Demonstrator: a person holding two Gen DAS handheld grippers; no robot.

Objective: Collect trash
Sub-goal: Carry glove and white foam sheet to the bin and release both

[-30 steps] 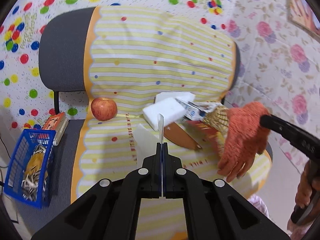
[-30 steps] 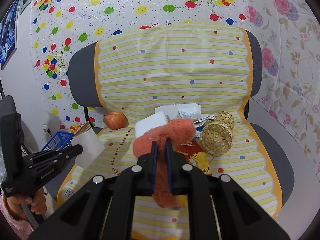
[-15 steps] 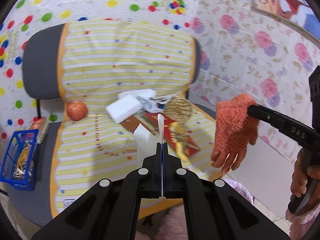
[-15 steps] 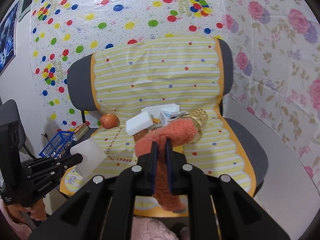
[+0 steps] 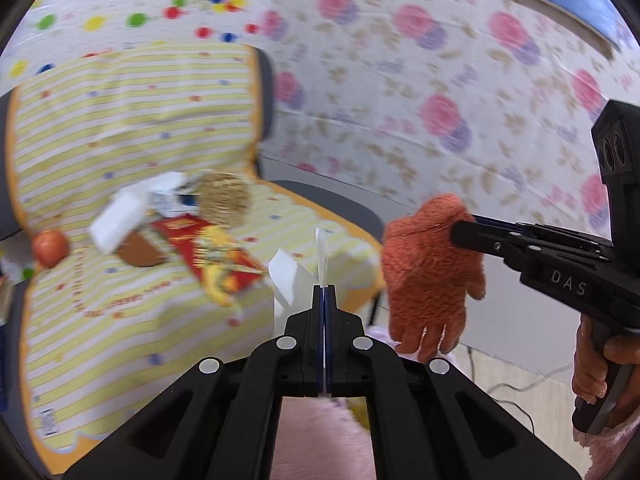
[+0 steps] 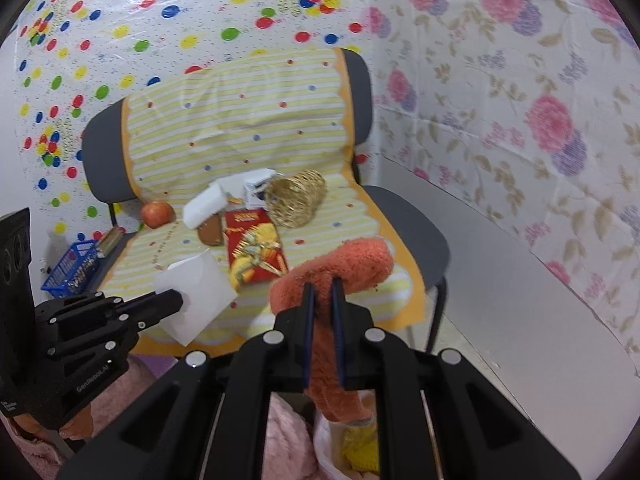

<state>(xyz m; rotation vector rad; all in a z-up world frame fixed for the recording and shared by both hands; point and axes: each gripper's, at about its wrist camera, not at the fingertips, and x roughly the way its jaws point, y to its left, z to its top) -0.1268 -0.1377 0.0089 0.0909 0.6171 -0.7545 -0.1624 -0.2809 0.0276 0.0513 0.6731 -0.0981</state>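
Observation:
My left gripper is shut on a white sheet of paper, held in the air off the chair's front edge. In the right wrist view the same paper juts from that gripper at lower left. My right gripper is shut on a fuzzy orange glove, which droops below its fingers. The glove hangs to the right of the left gripper. On the chair's yellow striped cover lie a red wrapper, a white foam block, a woven basket, a small carton and an apple.
A blue crate sits at the chair's left side. A floral sheet covers the wall on the right, above a grey ledge. Pink fluffy cloth and a bag with yellow contents lie under the grippers.
Both grippers have drawn back from the chair and swung right, still gripping the paper and the glove. The chair and its items now sit farther off and to the left.

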